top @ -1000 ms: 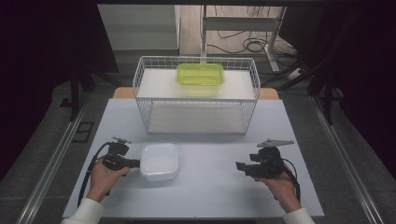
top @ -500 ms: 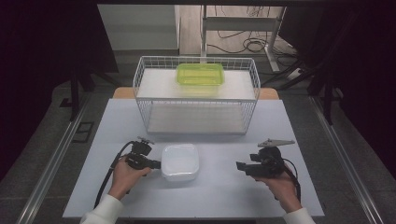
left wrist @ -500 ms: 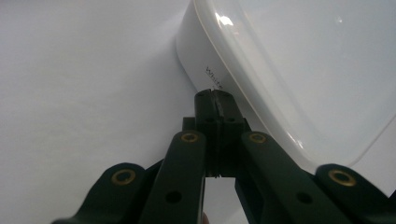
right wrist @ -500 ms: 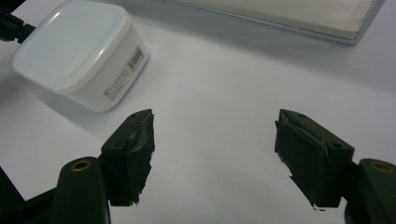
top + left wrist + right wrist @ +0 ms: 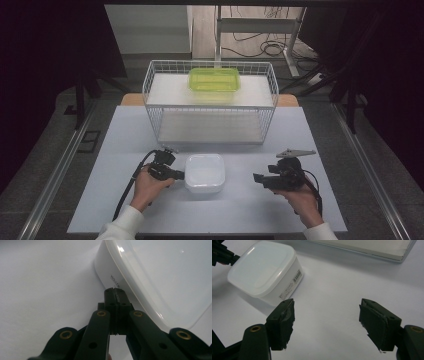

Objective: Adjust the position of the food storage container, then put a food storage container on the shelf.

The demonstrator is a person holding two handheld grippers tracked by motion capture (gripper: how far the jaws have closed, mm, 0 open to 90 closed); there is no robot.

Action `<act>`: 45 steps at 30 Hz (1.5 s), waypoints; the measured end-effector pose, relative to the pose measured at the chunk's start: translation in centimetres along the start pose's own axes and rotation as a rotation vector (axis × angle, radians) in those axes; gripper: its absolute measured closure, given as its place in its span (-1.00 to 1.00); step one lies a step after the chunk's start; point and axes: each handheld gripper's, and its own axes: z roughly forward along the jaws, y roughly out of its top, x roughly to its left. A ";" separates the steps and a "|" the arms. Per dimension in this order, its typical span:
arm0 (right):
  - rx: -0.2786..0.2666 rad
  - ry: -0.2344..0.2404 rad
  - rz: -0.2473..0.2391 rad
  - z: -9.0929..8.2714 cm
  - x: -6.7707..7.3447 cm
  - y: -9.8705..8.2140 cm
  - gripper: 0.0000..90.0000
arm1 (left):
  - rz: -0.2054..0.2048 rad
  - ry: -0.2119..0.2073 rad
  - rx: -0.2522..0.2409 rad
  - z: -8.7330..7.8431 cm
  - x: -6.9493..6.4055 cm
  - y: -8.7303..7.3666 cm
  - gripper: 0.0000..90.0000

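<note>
white container (image 5: 204, 172): on the table (image 5: 125, 130), in front of the wire basket (image 5: 210, 107), lid on
left gripper (image 5: 176, 174): jaws closed together, tips against container's left side wall; nothing between them
right gripper (image 5: 258, 178): right of container, well apart from it, jaws wide open, empty, pointing at container
green container (image 5: 214, 79): on basket's top shelf, behind white container

The high view looks forward and down; both close gripper views share the white container (image 5: 264, 270).
</note>
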 end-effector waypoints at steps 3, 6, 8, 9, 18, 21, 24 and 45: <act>-0.006 -0.004 0.000 -0.1 0.0 0.0 -0.37 | -0.013 0.014 -0.030 -0.8 0.5 -0.3 0.98; -0.014 -0.003 0.004 -0.3 0.0 0.1 -0.37 | -0.033 0.031 -0.086 -1.9 0.9 -0.8 0.91; -0.016 -0.002 0.005 -0.3 0.0 0.1 -0.37 | -0.036 0.025 -0.115 -2.8 1.0 -1.2 0.77; -0.017 -0.002 0.007 -0.3 0.0 0.1 -0.37 | -0.038 0.016 -0.128 -3.2 1.0 -1.4 0.65; -0.033 0.028 0.017 -0.3 0.0 0.2 -0.42 | -0.047 -0.052 -0.217 -5.8 0.9 -2.4 -0.18; -0.038 0.040 0.015 -0.2 0.0 0.1 -0.43 | -0.055 -0.058 -0.232 -6.2 1.0 -2.6 -0.25; -0.035 0.048 0.012 -0.1 0.0 0.1 -0.43 | -0.062 -0.059 -0.240 -6.3 1.1 -2.7 -0.29; -0.049 0.203 0.047 2.5 2.1 1.5 -0.42 | -0.088 -0.134 -0.225 -5.3 0.8 -2.2 -0.38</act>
